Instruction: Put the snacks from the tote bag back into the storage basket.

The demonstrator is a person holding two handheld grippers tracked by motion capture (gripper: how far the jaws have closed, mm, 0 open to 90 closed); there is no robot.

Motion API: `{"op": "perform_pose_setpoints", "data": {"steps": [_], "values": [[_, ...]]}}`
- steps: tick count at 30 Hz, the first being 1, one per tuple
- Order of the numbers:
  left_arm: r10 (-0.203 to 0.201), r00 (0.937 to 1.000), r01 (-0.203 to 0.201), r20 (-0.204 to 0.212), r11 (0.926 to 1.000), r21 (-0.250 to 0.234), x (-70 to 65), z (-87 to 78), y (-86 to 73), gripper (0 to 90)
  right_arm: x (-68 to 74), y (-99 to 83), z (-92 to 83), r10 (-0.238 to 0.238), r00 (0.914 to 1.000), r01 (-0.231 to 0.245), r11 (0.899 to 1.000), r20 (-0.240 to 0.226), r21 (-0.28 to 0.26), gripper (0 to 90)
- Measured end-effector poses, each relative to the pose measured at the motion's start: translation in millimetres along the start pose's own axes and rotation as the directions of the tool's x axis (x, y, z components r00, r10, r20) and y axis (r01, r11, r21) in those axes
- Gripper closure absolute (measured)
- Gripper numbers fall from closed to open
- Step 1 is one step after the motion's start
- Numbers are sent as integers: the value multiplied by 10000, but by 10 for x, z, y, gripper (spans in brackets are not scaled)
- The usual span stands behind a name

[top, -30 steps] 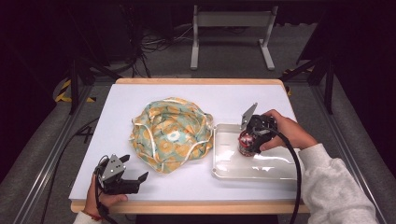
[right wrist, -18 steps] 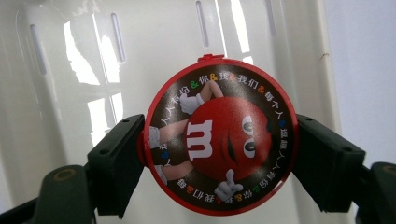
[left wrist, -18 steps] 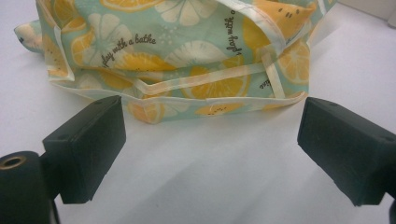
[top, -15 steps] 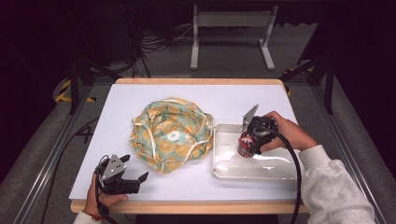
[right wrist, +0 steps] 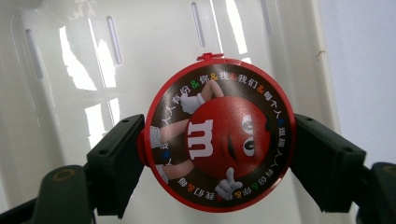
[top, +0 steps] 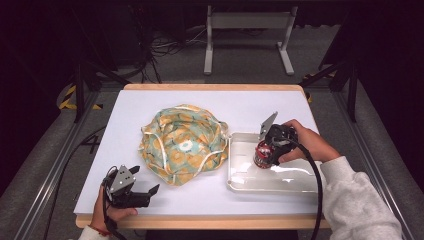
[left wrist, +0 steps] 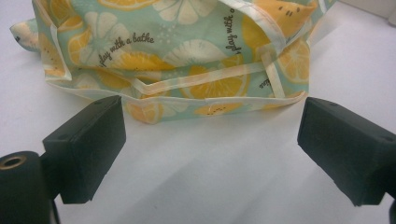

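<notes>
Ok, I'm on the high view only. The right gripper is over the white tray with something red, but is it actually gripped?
Observer: Yes. In the right gripper view the right gripper has both jaws pressed on the sides of a round red candy tub.
Operator: Is it inside the tray?
Observer: It is over the white tray, whose slotted wall shows behind it.
Operator: And the left one?
Observer: The left gripper is open, with bare table between its jaws, short of the lemon-print cloth bag.

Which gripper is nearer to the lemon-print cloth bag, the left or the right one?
Left. The left gripper sits open just in front of the cloth bag, at its near edge. The right gripper is over the white tray, shut on a red candy container.
</notes>
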State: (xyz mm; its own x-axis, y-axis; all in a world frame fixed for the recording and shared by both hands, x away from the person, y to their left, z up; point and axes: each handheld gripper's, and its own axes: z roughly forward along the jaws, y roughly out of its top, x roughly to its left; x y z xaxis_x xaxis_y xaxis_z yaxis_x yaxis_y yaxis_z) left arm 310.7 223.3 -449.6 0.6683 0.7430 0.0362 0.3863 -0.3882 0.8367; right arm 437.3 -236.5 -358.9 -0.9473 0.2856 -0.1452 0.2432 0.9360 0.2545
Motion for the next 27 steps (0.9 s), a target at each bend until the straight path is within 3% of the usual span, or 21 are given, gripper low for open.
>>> {"op": "perform_pose_setpoints", "data": {"steps": [8, 11, 14, 18, 23, 27], "values": [[151, 9998, -151, 121, 9999, 6, 1, 53, 35, 86, 1, -24, -24, 190, 9997, -188, 9997, 145, -163, 233], [183, 9997, -183, 156, 9998, 7, 7, 72, 45, 86, 10, -31, -73, 136, 9991, -124, 9994, 396, -312, 233], [248, 9995, -249, 197, 9997, 37, 5, 85, 57, 86, 9, -49, -132, 409, 9983, -368, 9945, 406, -979, 235], [259, 9993, -259, 260, 9997, 7, -6, 92, 70, 86, 29, -63, -155, 528, 9974, -465, 9915, 488, -1218, 236], [318, 9990, -319, 304, 9995, 55, -6, 104, 76, 86, 32, -99, -210, 958, 9941, -851, 9800, 517, -1798, 230], [299, 9991, -301, 312, 9995, 55, -5, 110, 81, 86, 28, -145, -246, 1224, 9905, -1036, 9638, 625, -2455, 229]]}}
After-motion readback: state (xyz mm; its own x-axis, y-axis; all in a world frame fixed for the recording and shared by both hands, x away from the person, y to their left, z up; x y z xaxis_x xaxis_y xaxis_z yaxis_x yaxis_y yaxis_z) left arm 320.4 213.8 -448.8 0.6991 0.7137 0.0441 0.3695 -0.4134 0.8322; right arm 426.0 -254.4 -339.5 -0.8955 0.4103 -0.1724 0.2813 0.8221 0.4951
